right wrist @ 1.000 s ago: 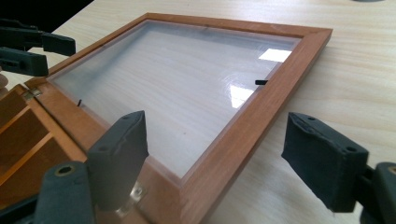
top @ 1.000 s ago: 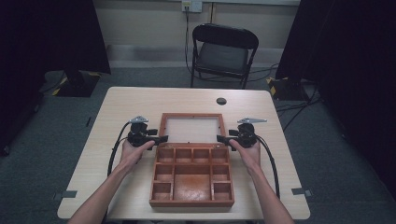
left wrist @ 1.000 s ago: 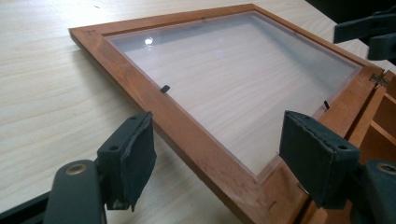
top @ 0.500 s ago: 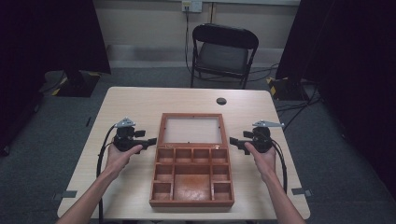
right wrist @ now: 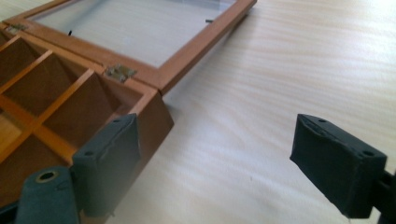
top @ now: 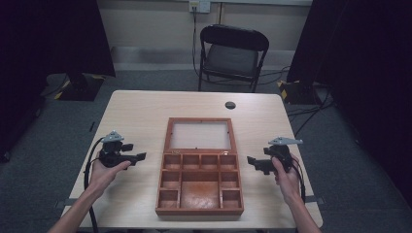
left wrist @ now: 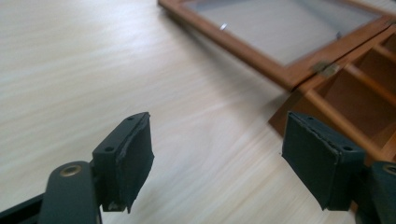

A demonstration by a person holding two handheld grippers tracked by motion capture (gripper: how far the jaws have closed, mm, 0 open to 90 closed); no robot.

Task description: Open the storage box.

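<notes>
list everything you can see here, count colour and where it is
wooden compartment box: one, reddish-brown, open, middle of the table
glass-paned hinged lid: one, reddish-brown frame, laid flat behind the box
brass hinges: two, between lid and box
light wooden table: one, pale, centre of the room
small round black disc: one, far side of the table
black folding chair: one, behind the table
left gripper: one, black, open, left of the box
right gripper: one, black, open, right of the box
hands: two, holding the grippers
</notes>
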